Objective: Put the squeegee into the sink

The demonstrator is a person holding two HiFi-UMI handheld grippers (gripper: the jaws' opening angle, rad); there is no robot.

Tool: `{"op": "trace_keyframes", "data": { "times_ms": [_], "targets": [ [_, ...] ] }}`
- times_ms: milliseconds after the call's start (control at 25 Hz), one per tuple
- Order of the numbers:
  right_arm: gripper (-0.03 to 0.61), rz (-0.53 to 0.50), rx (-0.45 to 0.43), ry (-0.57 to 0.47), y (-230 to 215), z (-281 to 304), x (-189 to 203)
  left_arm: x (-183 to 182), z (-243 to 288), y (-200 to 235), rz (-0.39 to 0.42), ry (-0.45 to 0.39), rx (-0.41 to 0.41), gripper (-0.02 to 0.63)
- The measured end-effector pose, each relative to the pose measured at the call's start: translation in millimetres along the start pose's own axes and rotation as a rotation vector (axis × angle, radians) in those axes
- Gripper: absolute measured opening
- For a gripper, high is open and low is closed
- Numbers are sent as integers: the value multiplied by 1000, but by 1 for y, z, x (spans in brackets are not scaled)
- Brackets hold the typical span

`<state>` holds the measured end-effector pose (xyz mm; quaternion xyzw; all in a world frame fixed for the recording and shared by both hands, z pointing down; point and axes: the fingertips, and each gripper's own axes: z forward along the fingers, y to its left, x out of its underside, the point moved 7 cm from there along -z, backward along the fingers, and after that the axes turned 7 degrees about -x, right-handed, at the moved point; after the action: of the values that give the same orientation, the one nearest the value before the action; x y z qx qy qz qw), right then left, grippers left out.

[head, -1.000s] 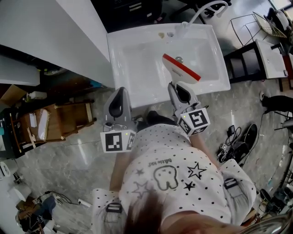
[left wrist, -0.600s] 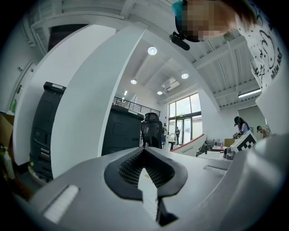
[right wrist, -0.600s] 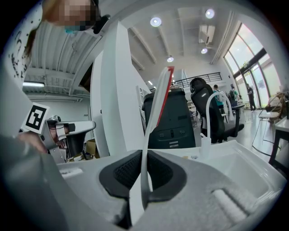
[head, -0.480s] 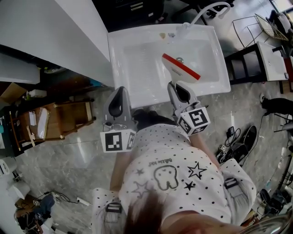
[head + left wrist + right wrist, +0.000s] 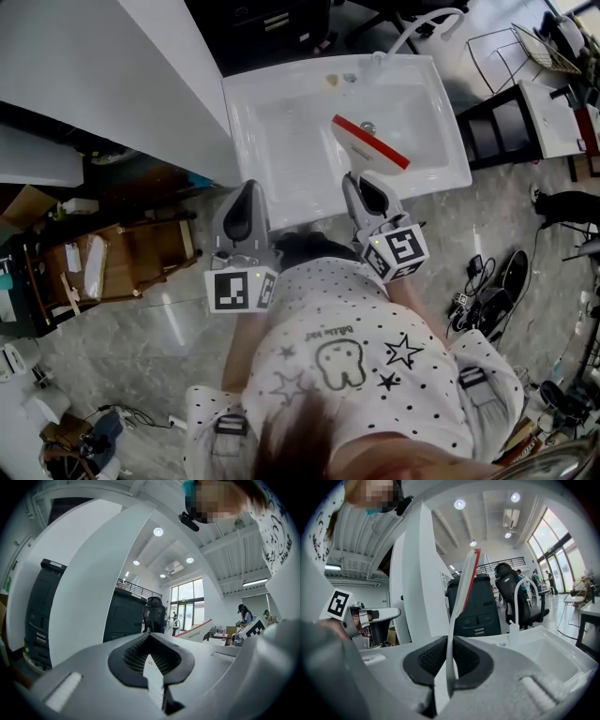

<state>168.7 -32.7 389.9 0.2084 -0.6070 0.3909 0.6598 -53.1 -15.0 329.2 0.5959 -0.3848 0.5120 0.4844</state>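
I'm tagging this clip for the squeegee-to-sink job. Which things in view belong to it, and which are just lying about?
Job in hand: squeegee; sink; right hand-held gripper, shut on the squeegee.

Lying about: left hand-held gripper, shut with nothing in it; wire rack; black shoe on the floor; wooden rack.

1. The sink (image 5: 281,141) ahead of the right gripper (image 5: 356,176) looks glossy, smooth and white.
2. The squeegee (image 5: 361,141) in its jaws is smooth white plastic.
3. The pads (image 5: 431,660) are ribbed, matt black.
4. The floor (image 5: 169,319) below shines like polished stone.
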Motion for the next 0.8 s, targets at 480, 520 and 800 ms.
{"op": "trace_keyframes", "data": {
  "times_ms": [480,520,800],
  "targets": [
    [28,-21,14,-8,5,11,-3,0,5,8,-27,11,8,-5],
    [28,-23,16,-10,4,12,-4,1,5,8,-19,12,10,-5],
    [28,-25,39,-20,-4,15,-8,4,13,-3,86,13,68,-5]
  ]
}}
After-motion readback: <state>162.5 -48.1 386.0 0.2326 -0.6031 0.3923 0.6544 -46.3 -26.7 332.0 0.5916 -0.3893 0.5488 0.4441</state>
